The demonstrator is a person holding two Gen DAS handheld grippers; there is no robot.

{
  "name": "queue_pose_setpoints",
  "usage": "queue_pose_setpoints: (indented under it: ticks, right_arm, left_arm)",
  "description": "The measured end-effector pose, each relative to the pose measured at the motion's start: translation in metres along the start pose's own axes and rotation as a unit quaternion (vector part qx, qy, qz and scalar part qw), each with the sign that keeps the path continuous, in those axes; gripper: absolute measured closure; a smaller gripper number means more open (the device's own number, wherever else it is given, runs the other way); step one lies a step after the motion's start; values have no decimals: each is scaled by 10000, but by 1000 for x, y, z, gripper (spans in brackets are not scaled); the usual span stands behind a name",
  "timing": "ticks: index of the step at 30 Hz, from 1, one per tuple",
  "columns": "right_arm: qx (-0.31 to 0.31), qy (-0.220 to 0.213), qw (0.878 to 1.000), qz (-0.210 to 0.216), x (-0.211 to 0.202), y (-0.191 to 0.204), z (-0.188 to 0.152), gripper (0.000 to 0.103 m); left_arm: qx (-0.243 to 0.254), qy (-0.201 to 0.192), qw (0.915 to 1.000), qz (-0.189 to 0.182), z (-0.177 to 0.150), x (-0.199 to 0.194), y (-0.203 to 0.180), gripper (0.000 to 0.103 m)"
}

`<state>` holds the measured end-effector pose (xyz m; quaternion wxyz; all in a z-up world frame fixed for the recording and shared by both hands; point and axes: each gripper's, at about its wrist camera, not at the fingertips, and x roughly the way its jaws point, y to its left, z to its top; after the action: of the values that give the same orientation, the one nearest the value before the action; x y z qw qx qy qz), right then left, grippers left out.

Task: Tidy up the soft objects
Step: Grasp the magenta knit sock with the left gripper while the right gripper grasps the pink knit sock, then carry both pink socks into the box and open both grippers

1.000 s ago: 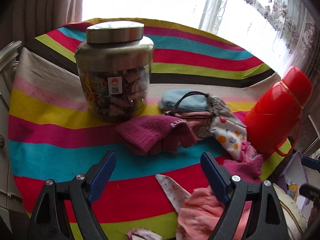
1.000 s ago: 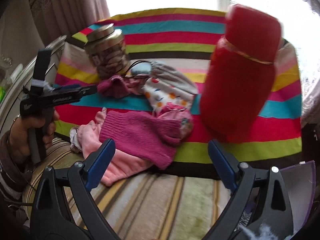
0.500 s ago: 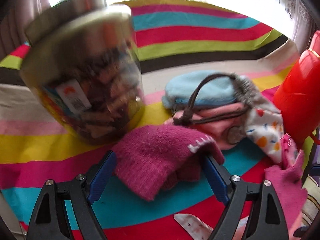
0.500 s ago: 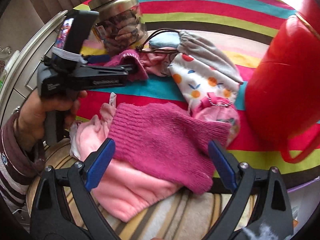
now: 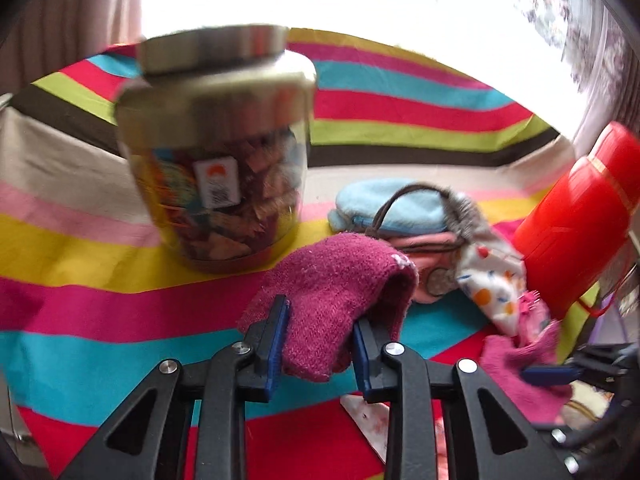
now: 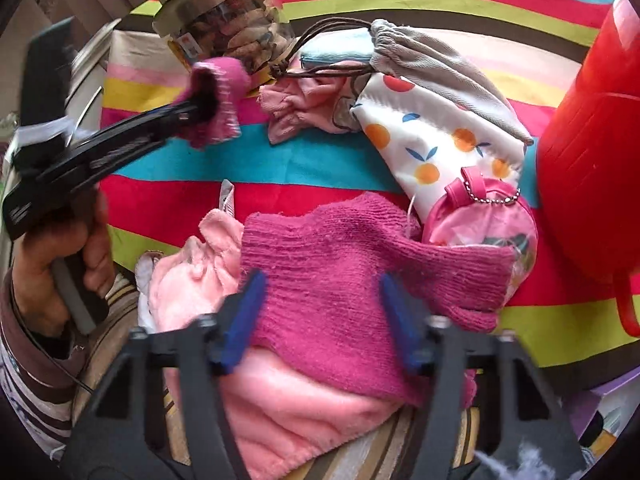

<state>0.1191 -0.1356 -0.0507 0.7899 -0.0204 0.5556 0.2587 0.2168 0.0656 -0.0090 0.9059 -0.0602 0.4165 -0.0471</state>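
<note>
Striped surface [image 5: 100, 312], sorting barely begun.
Left hand-held gripper [image 5: 320, 344] closing, pinching maroon sock [image 5: 336, 292]; right hand-held gripper [image 6: 324, 316] closing around pink knit [image 6: 340, 264]; rest unsorted.

A fuzzy knitted magenta sock [image 5: 332, 304], a glossy red plastic flask [image 5: 576, 220] and a brushed-metal jar lid [image 5: 212, 50] are seen.

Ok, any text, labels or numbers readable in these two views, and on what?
Nothing can be read.
Jar: white sticker with a red mark and a square code, too blurred to read.
Jar's colourful wrap: print blurred.
Left tongs' black handle: faint white lettering, too small to read.
</note>
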Motion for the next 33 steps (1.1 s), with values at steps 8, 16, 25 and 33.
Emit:
queue_pose_setpoints:
  ticks: [8, 16, 25, 33]
  right_arm:
    - [136, 121, 9998, -38, 3, -14, -8, 61]
    - [34, 179, 9997, -166, 10, -12, -8, 64]
    - [-151, -473, 9986, -192, -31, -4, -17, 94]
    - [-23, -1116, 9936, -187, -91, -8, -37, 95]
  left_arm:
    - [-356, -355, 9984, -267, -6, -41, 2, 73]
    - [-288, -344, 9980, -449, -13, -40, -21, 73]
    - [-387, -616, 9958, -550, -18, -65, -28, 73]
    - [-419, -816, 9934, -684, -18, -86, -39, 73]
